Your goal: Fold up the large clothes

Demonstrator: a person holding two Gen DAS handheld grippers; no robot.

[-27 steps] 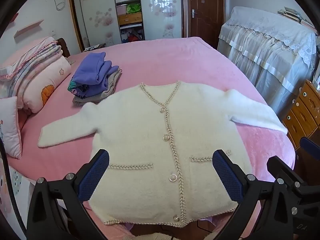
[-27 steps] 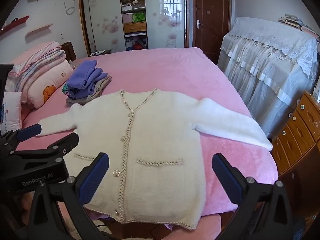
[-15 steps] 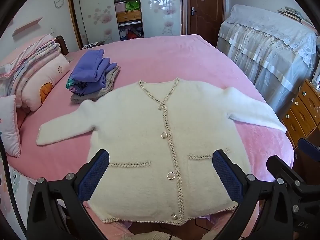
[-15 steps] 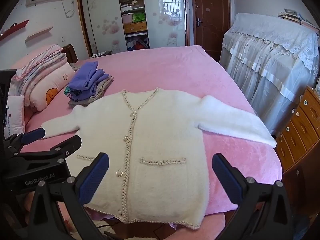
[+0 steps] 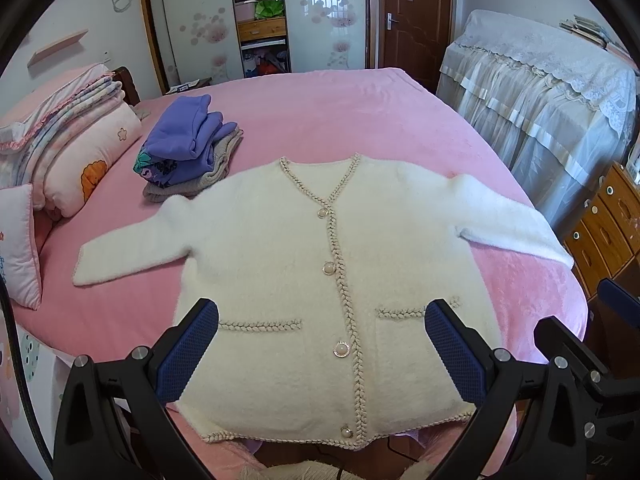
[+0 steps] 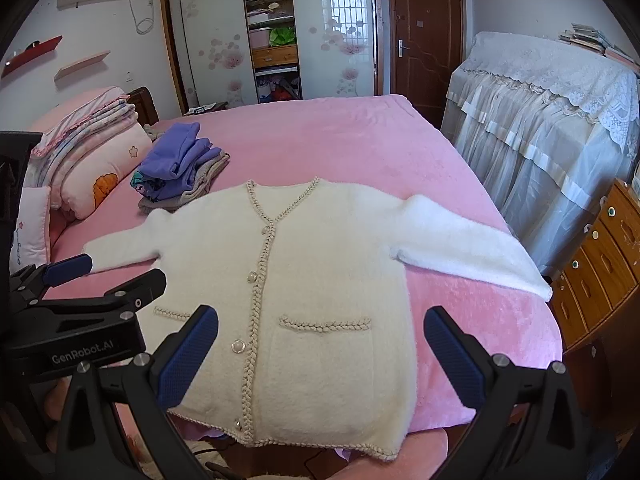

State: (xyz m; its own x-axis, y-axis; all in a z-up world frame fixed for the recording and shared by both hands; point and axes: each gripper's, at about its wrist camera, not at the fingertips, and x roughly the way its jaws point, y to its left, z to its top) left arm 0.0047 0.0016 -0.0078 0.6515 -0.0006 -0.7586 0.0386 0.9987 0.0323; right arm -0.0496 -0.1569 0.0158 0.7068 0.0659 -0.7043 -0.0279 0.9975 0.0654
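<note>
A fluffy white cardigan [image 5: 296, 256] with braided trim and pearl buttons lies flat, front up, on the pink bed [image 5: 320, 120], both sleeves spread out; it also shows in the right wrist view [image 6: 320, 272]. My left gripper [image 5: 320, 344] is open and empty, held above the cardigan's hem. My right gripper [image 6: 320, 348] is open and empty, above the lower right pocket. The left gripper also shows in the right wrist view [image 6: 100, 280] at the left, over the left sleeve side.
A stack of folded purple and grey clothes [image 5: 188, 152] sits on the bed behind the left sleeve. Pillows and folded quilts [image 5: 68, 140] lie at the left. A lace-covered piece of furniture [image 5: 540, 100] and a wooden drawer chest [image 5: 604, 232] stand at the right.
Both grippers have drawn back and risen slightly, so the cardigan sits a little lower and farther in both views. The cardigan has not moved. Both grippers stay open.
</note>
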